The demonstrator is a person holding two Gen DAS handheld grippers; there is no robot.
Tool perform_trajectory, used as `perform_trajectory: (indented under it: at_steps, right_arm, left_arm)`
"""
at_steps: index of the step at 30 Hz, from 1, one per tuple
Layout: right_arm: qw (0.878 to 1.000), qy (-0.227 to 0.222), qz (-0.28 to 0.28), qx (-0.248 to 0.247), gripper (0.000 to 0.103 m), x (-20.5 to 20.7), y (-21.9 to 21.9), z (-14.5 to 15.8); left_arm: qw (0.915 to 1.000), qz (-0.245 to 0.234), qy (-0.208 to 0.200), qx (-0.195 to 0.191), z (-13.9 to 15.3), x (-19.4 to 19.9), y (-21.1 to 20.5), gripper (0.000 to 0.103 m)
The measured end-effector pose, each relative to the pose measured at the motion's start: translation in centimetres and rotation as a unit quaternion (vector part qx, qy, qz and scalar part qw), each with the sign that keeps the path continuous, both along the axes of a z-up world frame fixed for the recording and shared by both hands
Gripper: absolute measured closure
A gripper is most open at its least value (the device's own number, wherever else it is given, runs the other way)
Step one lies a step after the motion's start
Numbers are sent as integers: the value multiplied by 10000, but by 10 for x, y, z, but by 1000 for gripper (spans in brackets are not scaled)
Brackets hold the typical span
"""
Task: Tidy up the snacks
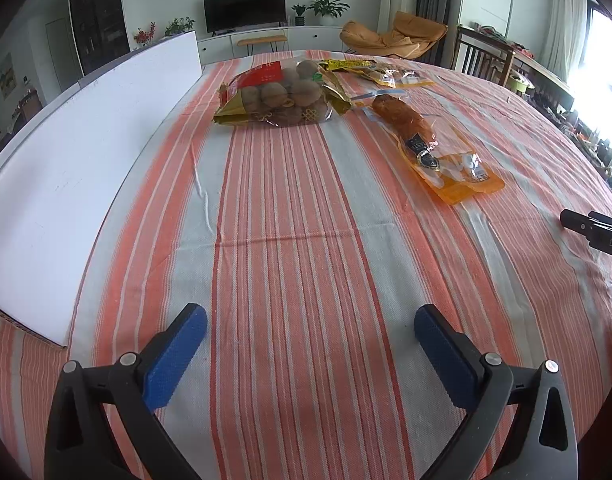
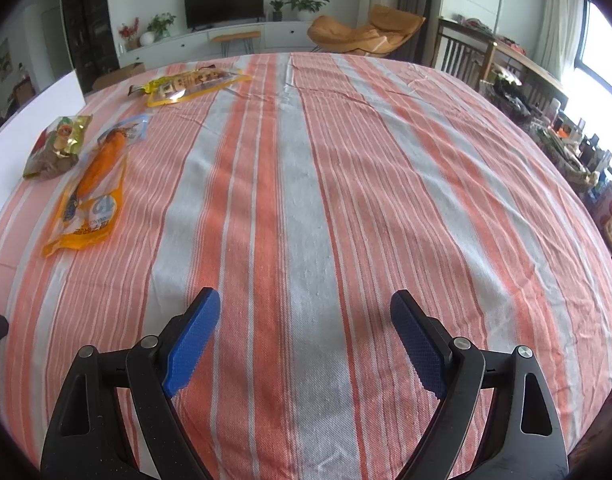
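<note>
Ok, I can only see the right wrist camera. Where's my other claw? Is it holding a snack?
Observer: No. The left claw is open with nothing between its fingers, and only striped tablecloth lies under it.
Operator: What's inside that gold bag on my far left?
Observer: Round brown nuts. It's a bag of walnuts, going by their look, with a clear front and a red label.
Operator: Is anything past it on the left?
Observer: Yes, a big white board lies along the table's left side, stretching from near the walnuts back to almost beside the left claw.
</note>
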State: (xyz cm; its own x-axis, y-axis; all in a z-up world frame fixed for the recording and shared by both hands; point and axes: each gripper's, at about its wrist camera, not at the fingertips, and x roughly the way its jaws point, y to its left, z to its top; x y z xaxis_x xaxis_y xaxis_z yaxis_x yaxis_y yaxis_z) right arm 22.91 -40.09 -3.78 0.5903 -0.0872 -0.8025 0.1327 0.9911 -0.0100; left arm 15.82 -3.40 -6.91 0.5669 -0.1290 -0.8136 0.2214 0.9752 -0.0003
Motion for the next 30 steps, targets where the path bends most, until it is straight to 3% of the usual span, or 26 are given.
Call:
perform_trajectory:
  at_steps: [13,17,21,25,28,30]
  right_arm:
    - [9998,38,-42,185,12,1,-6,-1]
    - [9992,297,70,243,10,15,-5,0]
    - [9952,416,167,872,11,48,6,11]
    - [9884,295,584,1369,11,101,50,33]
    - [9840,698,922,1354,11,146,92,30]
    - [9844,944,1130,966,11,171,123,20]
  left_arm:
    - [10000,10,-5,-12,0,0,0,1]
    - [10000,20,-15,-73,0,0,1,1]
    - [9999,33,-18,-96,0,0,2,1]
    - [9999,32,-18,-95,0,0,2,1]
    - [9999,32,-18,-97,0,0,2,1]
    - [9999,32,-19,-99,0,0,2,1]
